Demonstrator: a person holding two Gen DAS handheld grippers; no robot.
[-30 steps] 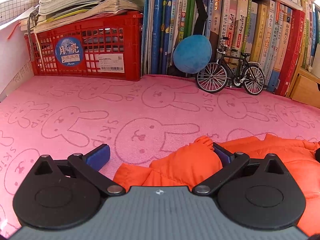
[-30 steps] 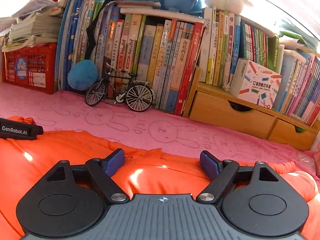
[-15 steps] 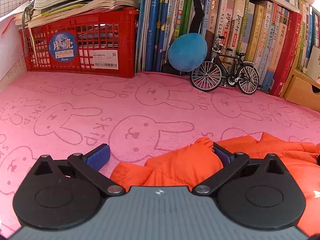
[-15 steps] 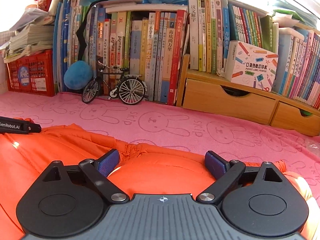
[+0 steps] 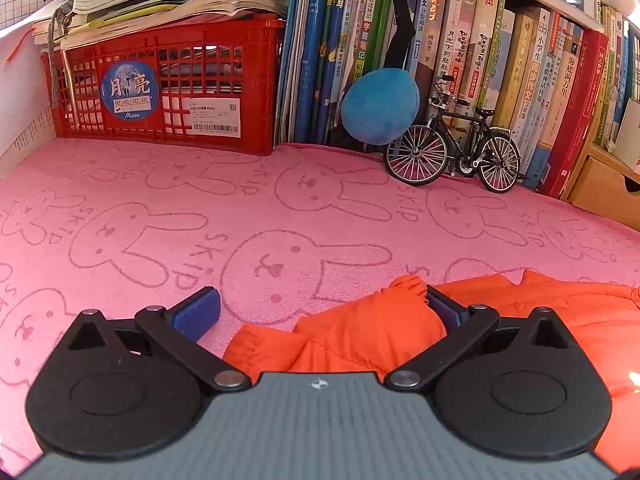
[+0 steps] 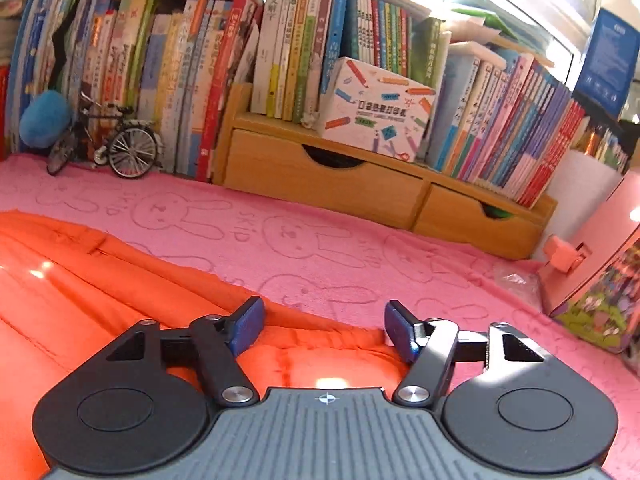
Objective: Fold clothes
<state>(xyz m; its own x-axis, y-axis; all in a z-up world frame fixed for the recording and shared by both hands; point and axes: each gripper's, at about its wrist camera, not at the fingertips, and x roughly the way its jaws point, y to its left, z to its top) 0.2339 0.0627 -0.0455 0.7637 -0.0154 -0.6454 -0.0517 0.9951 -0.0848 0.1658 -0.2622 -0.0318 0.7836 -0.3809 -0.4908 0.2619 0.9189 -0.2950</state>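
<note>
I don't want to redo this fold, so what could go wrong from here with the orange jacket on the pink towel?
The left gripper stands open with a bunched cuff of the orange jacket only against one pad; closing may pinch just a sliver. The right gripper is closing over the hem and could also catch the pink towel beneath.

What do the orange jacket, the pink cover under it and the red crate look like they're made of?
Orange jacket: probably a smooth synthetic shell, puffy and stitched, with shiny glints of light.
Pink cover: soft, matte, towel-like fabric; fuzzy nap with rabbit outlines pressed in.
Red crate: moulded plastic, slightly glossy, with grid-like openings.
</note>
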